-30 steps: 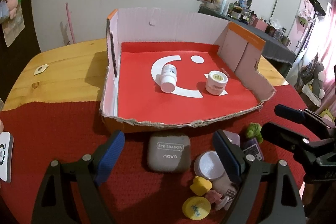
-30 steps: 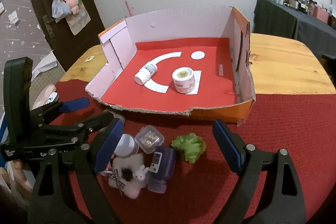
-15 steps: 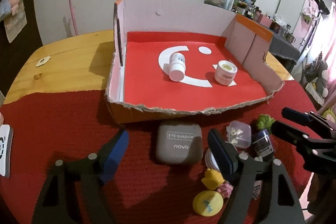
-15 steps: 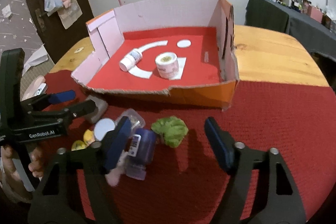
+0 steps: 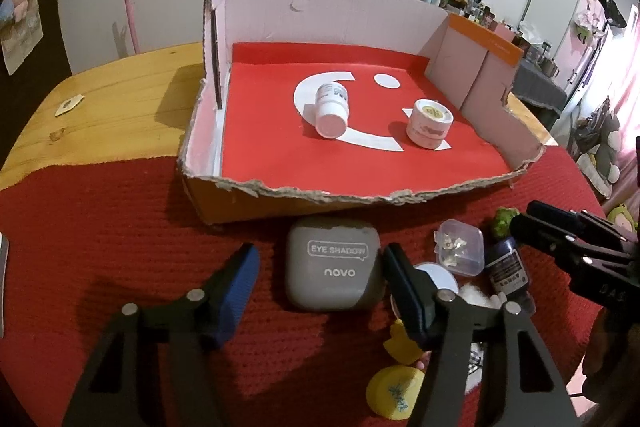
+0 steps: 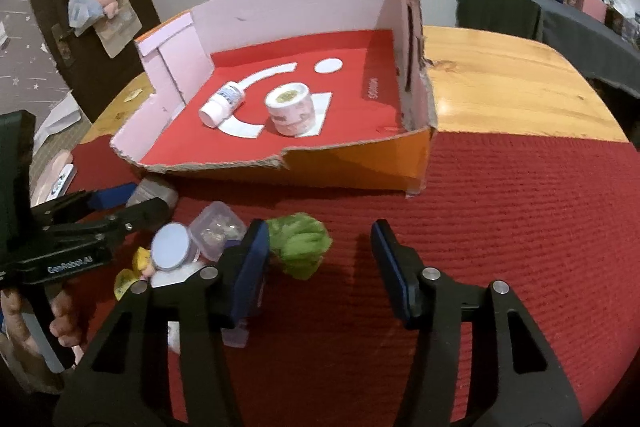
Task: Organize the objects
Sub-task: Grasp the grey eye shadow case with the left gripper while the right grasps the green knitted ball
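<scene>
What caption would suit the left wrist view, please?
Open left gripper hovering over a grey eye shadow case before a cardboard box.

Dim indoor light, soft shadows, dark fisheye corners.

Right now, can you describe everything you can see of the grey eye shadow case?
The eye shadow case is a grey, matte, plastic-looking case, squarish with rounded corners. Its lid reads "EYE SHADOW" in a speech-bubble outline and "novo" below, in white. It is closed and lies flat on the red cloth, just in front of the cardboard box. The open left gripper straddles it without touching. A white round lid lies beside its right edge; contact is unclear.
</scene>
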A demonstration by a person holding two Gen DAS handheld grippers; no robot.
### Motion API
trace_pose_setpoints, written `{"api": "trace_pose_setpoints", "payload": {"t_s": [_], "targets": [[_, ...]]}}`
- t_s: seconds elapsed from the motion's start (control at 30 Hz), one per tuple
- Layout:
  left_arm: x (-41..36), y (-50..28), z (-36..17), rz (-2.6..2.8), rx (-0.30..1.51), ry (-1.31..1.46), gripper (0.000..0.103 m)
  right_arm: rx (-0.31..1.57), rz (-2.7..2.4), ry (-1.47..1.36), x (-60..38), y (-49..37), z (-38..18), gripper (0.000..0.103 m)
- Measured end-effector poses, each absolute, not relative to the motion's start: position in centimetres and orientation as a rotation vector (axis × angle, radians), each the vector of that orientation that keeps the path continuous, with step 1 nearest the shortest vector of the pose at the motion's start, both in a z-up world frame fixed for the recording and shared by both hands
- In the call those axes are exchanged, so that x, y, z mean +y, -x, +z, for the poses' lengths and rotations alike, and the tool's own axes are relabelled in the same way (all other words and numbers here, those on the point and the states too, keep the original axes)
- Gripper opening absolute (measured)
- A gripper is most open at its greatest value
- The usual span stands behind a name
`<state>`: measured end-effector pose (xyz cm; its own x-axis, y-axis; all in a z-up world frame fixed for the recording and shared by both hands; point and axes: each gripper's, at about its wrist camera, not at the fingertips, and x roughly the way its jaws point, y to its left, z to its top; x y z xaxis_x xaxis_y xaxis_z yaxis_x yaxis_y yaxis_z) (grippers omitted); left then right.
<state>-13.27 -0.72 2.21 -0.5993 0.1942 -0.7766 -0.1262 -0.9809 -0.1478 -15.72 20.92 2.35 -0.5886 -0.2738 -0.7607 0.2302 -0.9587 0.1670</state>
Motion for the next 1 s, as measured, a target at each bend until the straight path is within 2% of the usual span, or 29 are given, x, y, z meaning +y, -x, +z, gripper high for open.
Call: {"api": "trace_pose_setpoints", "payload": {"t_s": [0.23,0.33,0.4,1.0], "targets": [[0.2,13.3,1.9,2.680,-0.021,1.306,0.062,-0.050,-2.530,-1.248,19.5,15.9,1.6,0.047],[0.2,13.3,2.0,2.668,-0.028,1.297,0.053,-0.056,-2.510,-1.242,19.2,16.0,1.5,0.035],[0.5,13.1,2.0,2.677,0.000,1.288,0.053,-0.046,-2.500,-1.236,18.9,15.9,1.6,0.026],[0.6,11.6,3.1,2.670,0.007,1.234,0.052,-0.082,-2.489,-1.184,18.4,15.0,3.0,0.025]]}}
